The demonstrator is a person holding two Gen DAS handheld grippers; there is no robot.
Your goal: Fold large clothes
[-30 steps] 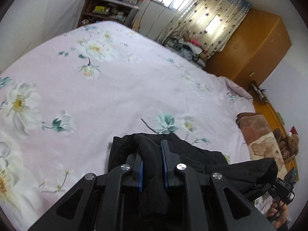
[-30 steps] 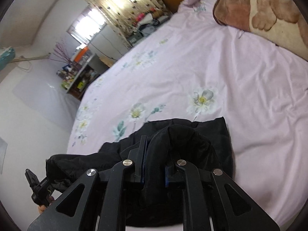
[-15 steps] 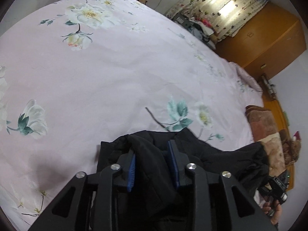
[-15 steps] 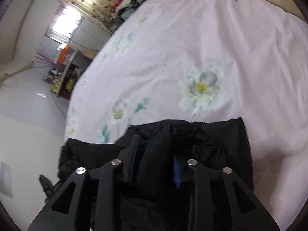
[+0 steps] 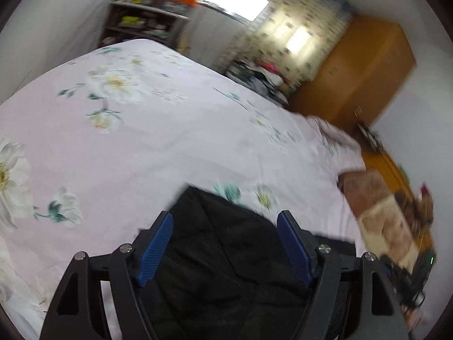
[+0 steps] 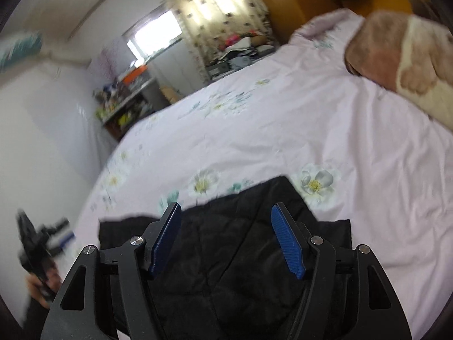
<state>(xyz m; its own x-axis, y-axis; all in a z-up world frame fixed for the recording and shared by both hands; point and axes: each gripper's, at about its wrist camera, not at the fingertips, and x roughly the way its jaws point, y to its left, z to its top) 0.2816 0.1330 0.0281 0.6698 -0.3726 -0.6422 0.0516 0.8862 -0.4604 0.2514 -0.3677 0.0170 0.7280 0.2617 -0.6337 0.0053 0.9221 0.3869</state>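
**Both grippers let go; black quilted garment lies flat just ahead of the fingers**

The left gripper [image 5: 225, 221] and the right gripper [image 6: 223, 212] have just been opening and now stand wide, blue pads clear of the cloth. Nothing is pinched. The black quilted garment [image 5: 226, 260] lies on the bed directly below and ahead of both sets of fingers, its folded far edge just past the fingertips. Its long axis looks to run crosswise, from one gripper to the other, so each hand sits over its own end and neither is clearly nearer; the next fold probably calls for both.

The garment rests near the front edge of the pink floral bedsheet [image 5: 141, 147], which is otherwise bare and lightly creased. A brown plush blanket [image 6: 396, 68] lies at the head end, well apart. Beyond the bed stand an orange wooden wardrobe [image 5: 359, 70], a cluttered shelf [image 5: 141, 22] and a curtained window [image 6: 215, 5]. Both views are motion-blurred.
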